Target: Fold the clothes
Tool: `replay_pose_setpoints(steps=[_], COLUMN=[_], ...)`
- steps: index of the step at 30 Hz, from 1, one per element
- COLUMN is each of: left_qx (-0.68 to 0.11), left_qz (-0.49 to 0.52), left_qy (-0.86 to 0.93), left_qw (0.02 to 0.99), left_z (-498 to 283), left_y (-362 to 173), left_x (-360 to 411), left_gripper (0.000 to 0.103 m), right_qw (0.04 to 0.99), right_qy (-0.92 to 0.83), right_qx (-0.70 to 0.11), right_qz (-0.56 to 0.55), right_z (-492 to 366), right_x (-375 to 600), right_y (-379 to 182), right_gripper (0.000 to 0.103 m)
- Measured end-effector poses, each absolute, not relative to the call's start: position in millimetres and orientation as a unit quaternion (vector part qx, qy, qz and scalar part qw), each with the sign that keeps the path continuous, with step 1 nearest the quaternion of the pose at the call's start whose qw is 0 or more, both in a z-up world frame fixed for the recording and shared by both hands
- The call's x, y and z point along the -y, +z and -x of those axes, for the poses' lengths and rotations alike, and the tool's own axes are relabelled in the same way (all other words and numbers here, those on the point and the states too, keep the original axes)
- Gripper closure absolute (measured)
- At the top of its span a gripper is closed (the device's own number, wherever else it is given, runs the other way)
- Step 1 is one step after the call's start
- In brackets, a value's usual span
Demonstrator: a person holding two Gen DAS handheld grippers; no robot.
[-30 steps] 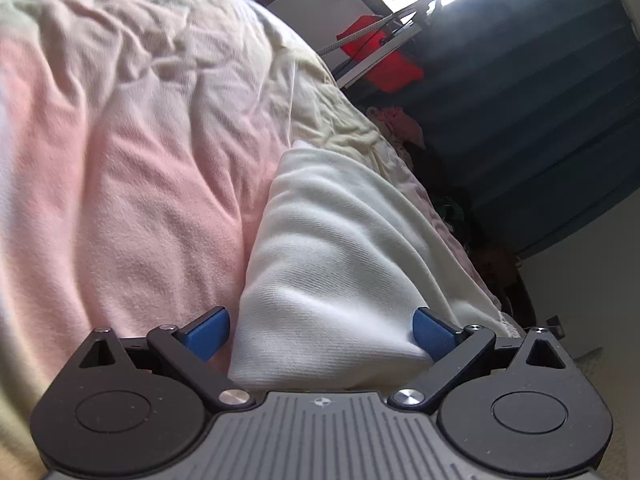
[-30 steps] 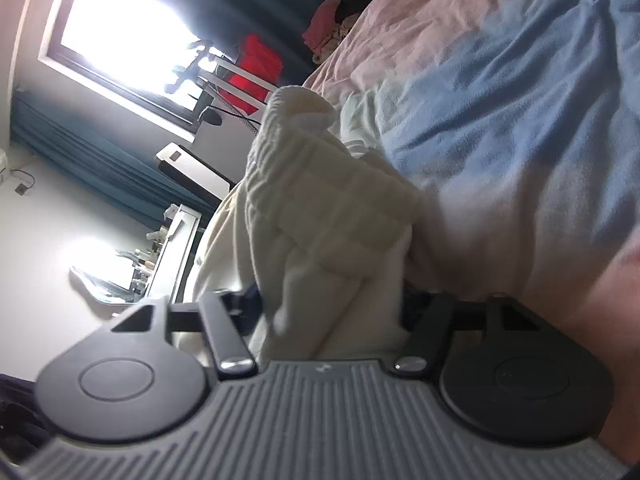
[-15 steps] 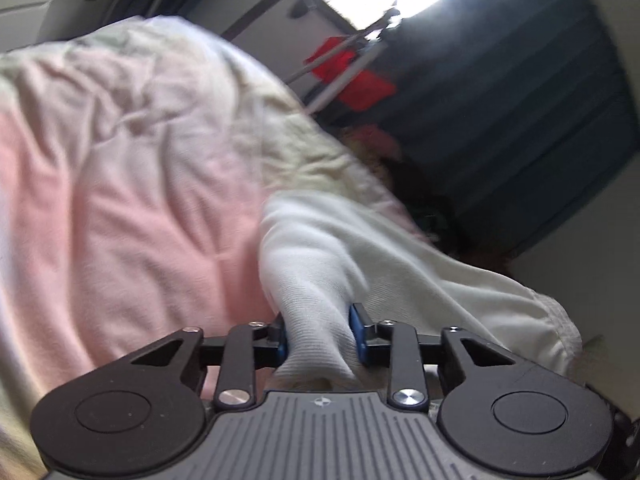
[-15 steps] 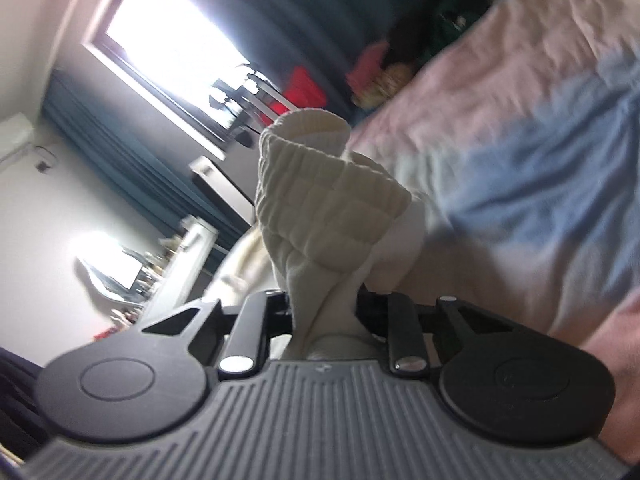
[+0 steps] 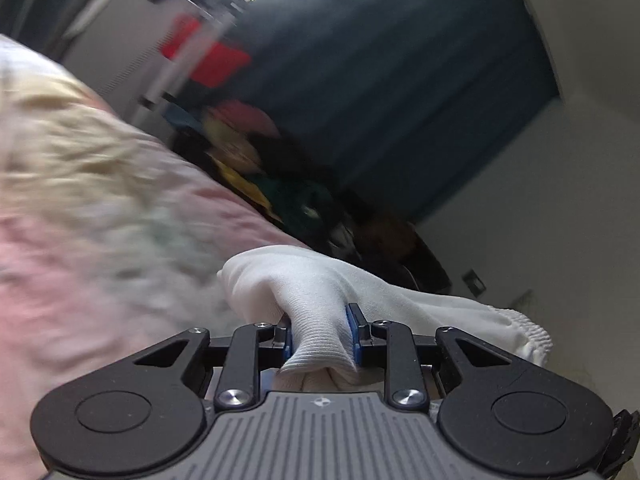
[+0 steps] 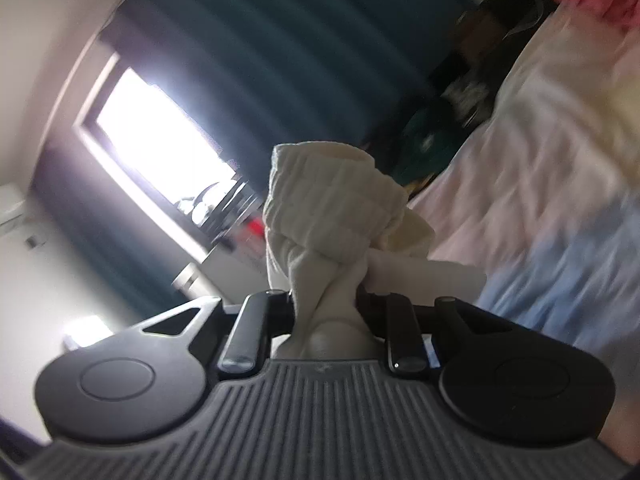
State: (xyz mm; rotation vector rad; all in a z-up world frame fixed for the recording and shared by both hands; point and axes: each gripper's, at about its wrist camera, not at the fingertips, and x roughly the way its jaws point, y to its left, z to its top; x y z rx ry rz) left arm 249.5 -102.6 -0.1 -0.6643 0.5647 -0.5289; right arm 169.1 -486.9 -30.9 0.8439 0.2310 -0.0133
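Both jaws pinched my white garment (image 5: 316, 304), left gripper (image 5: 320, 338) and right gripper (image 6: 326, 312); soft, light, bunching, best held at corners.

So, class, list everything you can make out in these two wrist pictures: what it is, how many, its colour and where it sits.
white knitted cotton garment: one, white, bunched between both grippers; ribbed band in the right view
pastel patchwork blanket: one, pink, cream and blue, under the garment
dark teal pleated curtain: one, teal, back wall
bright window: one, white glare, beside the curtain
red cloth on rack: one, red, blurred, near the window
heap of mixed clothes: one, yellow, green, pink, beyond the blanket
left gripper: one, black with blue pads, shut on the garment
right gripper: one, black, shut on the garment
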Motion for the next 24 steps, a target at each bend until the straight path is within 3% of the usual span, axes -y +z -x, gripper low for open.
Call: replay_pose_setpoints(steps=[5, 11, 16, 24], left_qx=[-0.292, -0.324, -0.334, -0.339], left_qz=[0.283, 0.228, 0.197, 0.162], left_qy=[-0.272, -0.293, -0.313, -0.320], left_qw=[0.872, 0.870, 0.867, 0.870], left_z=[-332.2, -391.7, -407.4, -373.5], left_y=[21.6, -0.1, -55.0, -121.9], left_x=[214.3, 285.0, 290.2, 257.7], left_gripper=[0.077, 0.077, 0.076, 0.076], right_qw=[0.896, 0.892, 0.884, 0.862], right_qy=[-0.072, -0.119, -0.128, -0.126], right_qx=[-0.105, -0.102, -0.130, -0.104], right_qz=[-0.425, -0.423, -0.429, -0.480], right_z=[-210.6, -244.3, -253.3, -198.1], right_x=[575.3, 633.2, 645.6, 609.1], right_y=[-18.1, -50.0, -118.4, -181.1], right_gripper=[0.080, 0.080, 0.080, 0.080])
